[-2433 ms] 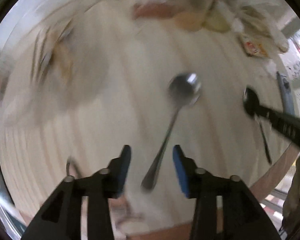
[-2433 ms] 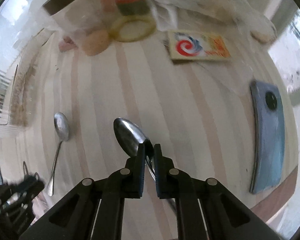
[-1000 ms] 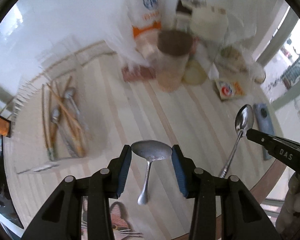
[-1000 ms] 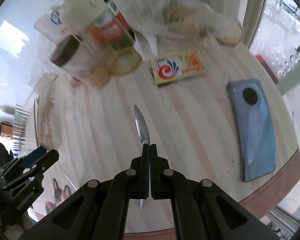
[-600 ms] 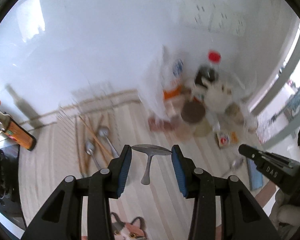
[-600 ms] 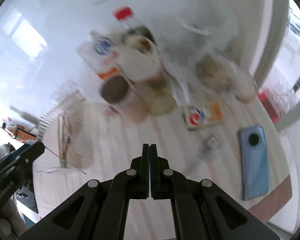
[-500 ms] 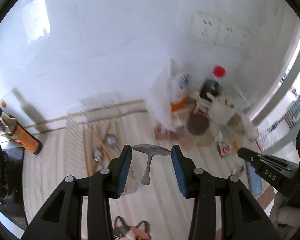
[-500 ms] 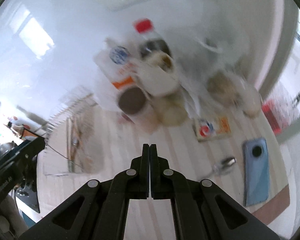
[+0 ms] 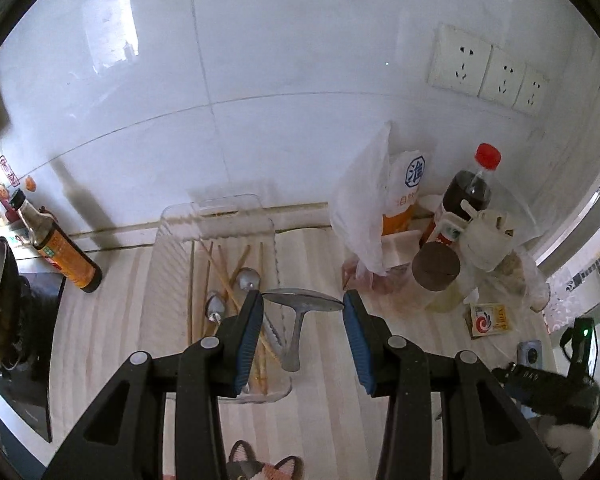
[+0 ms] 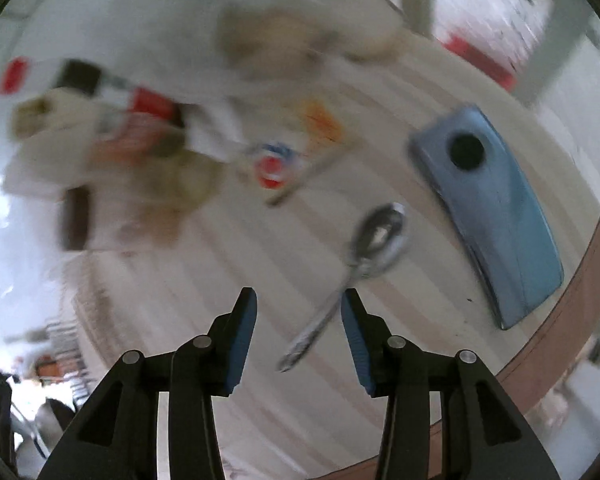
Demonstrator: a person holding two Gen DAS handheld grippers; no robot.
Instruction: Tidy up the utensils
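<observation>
1. A home kitchen is showing: a white tiled wall (image 9: 260, 60) is filling the upper frame, with wall sockets (image 9: 486, 70) at upper right.
2. A sauce bottle (image 9: 56, 250) is standing at the left beside a dark stove (image 9: 32, 356).
3. A clear utensil tray (image 9: 220, 280) holding chopsticks is sitting centre on the striped countertop (image 9: 324, 412), with groceries crowding the right.

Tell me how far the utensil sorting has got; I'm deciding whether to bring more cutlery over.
Done: two spoons and several chopsticks lie in the clear tray. In hand: the left gripper holds a spoon by its bowl, above the tray. Left: another spoon lies on the counter beside the blue phone; the right gripper, jaws opening, is over its handle.
</observation>
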